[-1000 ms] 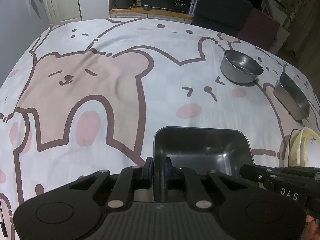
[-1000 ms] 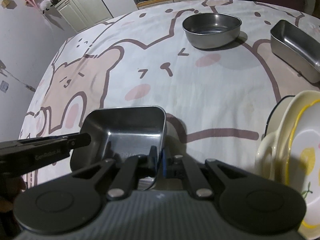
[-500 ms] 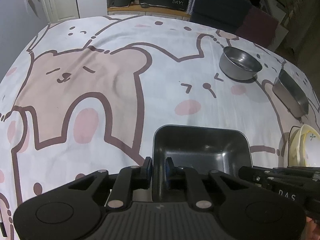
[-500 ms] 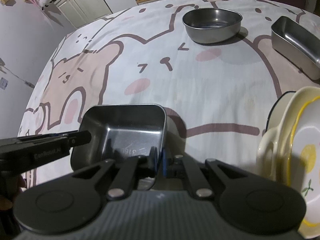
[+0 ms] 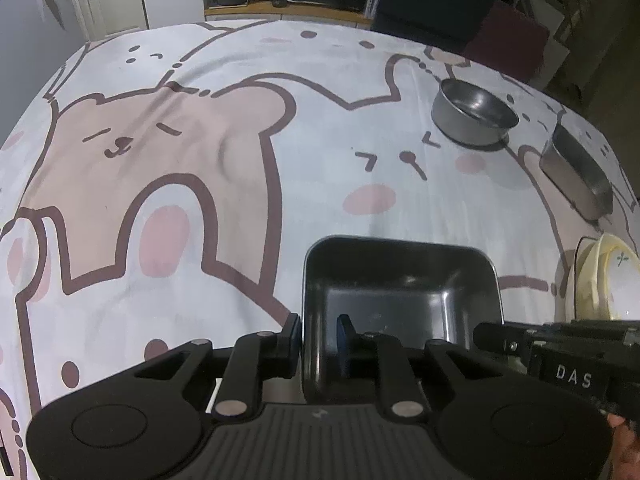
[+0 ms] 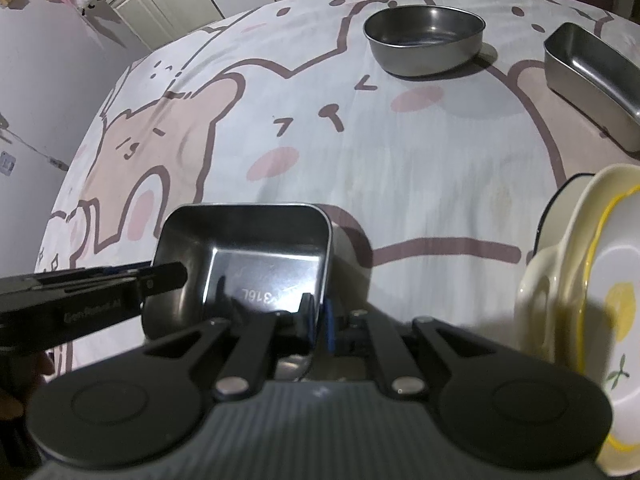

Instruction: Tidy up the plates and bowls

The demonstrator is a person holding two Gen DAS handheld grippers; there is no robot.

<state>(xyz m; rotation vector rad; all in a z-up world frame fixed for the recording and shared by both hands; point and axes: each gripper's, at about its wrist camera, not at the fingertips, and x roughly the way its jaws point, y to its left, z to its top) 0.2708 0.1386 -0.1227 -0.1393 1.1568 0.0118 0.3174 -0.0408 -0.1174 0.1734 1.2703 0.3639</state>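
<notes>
A square steel tray [image 5: 400, 280] [image 6: 248, 240] rests on the bear-print tablecloth [image 5: 200, 160] close in front of both grippers. My left gripper [image 5: 319, 332] straddles the tray's left wall. Its jaws are opening, and the pads stand a little off the wall on either side. My right gripper [image 6: 319, 318] has the tray's right wall between its pads. Those jaws are starting to open but still touch the wall. A round steel bowl [image 5: 474, 114] [image 6: 424, 38] and a long steel container [image 5: 576, 172] [image 6: 592, 76] sit at the far right.
A stack of cream plates with yellow rims [image 6: 600, 304] [image 5: 612, 276] leans at the right, close to my right gripper. Dark chairs [image 5: 440, 4] stand behind the table's far edge. White cabinets [image 6: 168, 4] are at the back left.
The left jaws have spread apart and let go of the tray's left wall. The right jaws look almost the same. The tray has stayed in place.
</notes>
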